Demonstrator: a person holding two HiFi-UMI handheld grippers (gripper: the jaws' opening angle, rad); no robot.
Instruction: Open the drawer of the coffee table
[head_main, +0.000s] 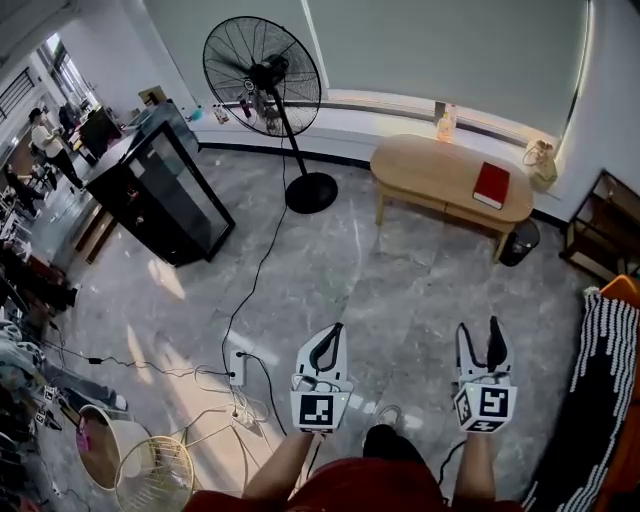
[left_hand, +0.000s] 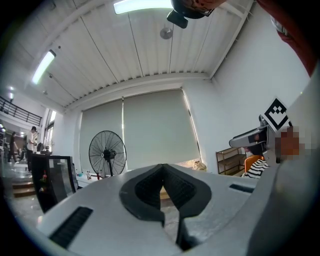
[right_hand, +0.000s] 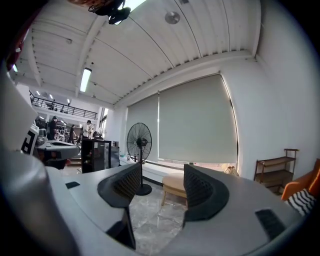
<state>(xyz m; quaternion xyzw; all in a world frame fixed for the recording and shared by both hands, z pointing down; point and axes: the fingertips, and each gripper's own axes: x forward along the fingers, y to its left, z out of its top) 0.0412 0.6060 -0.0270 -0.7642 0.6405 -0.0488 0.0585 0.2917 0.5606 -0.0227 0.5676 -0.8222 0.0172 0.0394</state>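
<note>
Coffee table (head_main: 450, 170): drawer front too small to make out in head view. Right gripper view: one jaw of the right gripper (right_hand: 161, 175) covers the table's right end. Left gripper view: left gripper (left_hand: 162, 168) hides all but a sliver. Shelf unit (head_main: 605, 225) cut by frame edge.

it looked like a studio or lab corner furnished as a living room: a wooden coffee table (head_main: 450, 175), pedestal fan (head_main: 263, 72) and roller blinds (head_main: 440, 45) on a marble floor (head_main: 400, 290), with loose cables (head_main: 245, 405), strip lights (left_hand: 142, 5) and other people (head_main: 45, 135) far behind.
</note>
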